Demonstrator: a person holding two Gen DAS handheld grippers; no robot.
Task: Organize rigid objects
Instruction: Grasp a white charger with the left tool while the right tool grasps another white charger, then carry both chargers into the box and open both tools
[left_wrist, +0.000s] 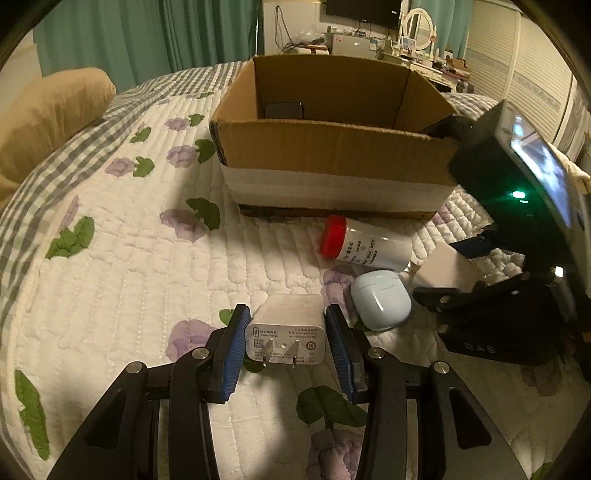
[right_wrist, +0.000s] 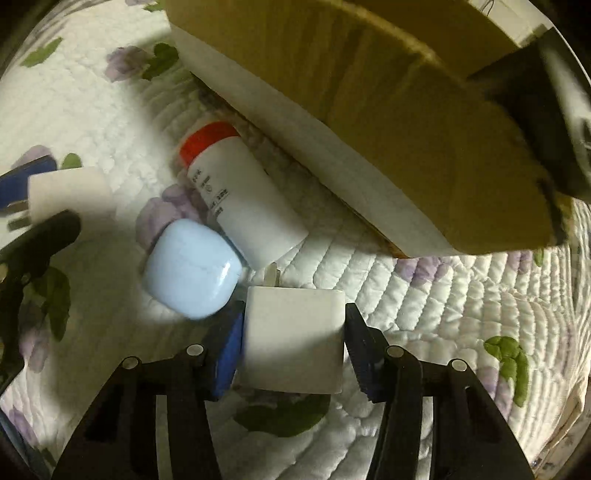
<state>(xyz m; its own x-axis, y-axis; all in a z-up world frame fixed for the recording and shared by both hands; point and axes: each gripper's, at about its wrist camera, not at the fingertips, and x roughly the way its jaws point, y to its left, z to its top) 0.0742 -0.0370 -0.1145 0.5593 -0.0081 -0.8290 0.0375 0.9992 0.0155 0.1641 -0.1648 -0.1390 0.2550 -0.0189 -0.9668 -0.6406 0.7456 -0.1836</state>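
Rigid objects on the floral quilt (left_wrist: 122, 266): two white chargers, one red-capped white bottle (left_wrist: 365, 245), one pale blue earbud case (left_wrist: 380, 299), one open cardboard box (left_wrist: 332, 147). Left gripper (left_wrist: 286, 336) held low and level over the quilt, its blue pads (left_wrist: 236, 347) pressed against both sides of the Huawei charger (left_wrist: 286, 332), prongs facing the camera. Right gripper (right_wrist: 293, 343) tilted down beside the box, pinching the second charger (right_wrist: 293, 339), prongs pointing away toward the bottle. Bottle lies on its side just in front of the box; earbud case touches it. One dark flat item (left_wrist: 282, 110) leans inside the box; identity cannot be told.
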